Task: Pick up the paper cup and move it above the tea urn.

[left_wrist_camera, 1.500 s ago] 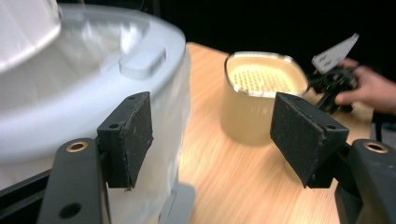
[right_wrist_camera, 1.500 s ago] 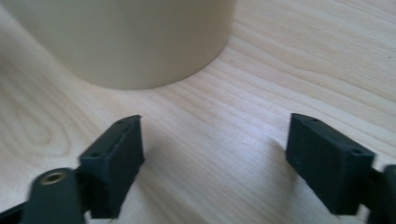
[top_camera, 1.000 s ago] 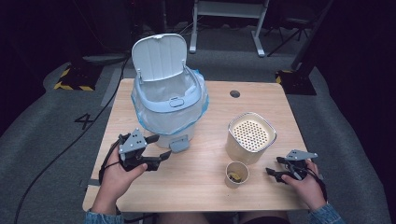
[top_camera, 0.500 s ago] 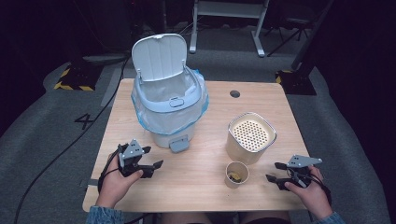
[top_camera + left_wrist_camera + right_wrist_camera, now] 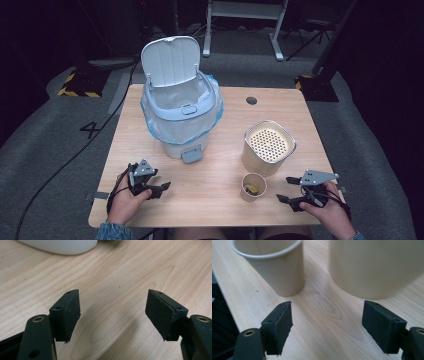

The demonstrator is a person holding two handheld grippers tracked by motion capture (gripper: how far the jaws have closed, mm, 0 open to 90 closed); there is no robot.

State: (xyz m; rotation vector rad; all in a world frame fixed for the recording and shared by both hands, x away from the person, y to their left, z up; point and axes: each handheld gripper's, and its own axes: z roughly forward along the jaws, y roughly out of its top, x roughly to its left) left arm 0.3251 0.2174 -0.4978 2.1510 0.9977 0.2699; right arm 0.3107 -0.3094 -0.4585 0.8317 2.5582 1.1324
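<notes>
the left gripper [image 5: 150, 186] sits low over the near left part of the wooden surface [image 5: 220, 200], held in the person's left hand [image 5: 125, 197], its jaws pointing toward the middle and spread with only bare wood between them. the right gripper [image 5: 290, 190] lies near the front right edge in the right hand [image 5: 325, 205], aimed leftward at the paper cup [image 5: 253, 186]; its jaws have just been opening and stand apart, nothing between them. the cup stands upright on the surface near the front edge, just beside the right gripper's tips but not touching them, with something small and yellowish inside. right behind the cup stands a beige canister [image 5: 267, 147] with a perforated top. a white bin [image 5: 181, 112] with a blue liner and raised lid stands toward the back left, beyond the left gripper.
</notes>
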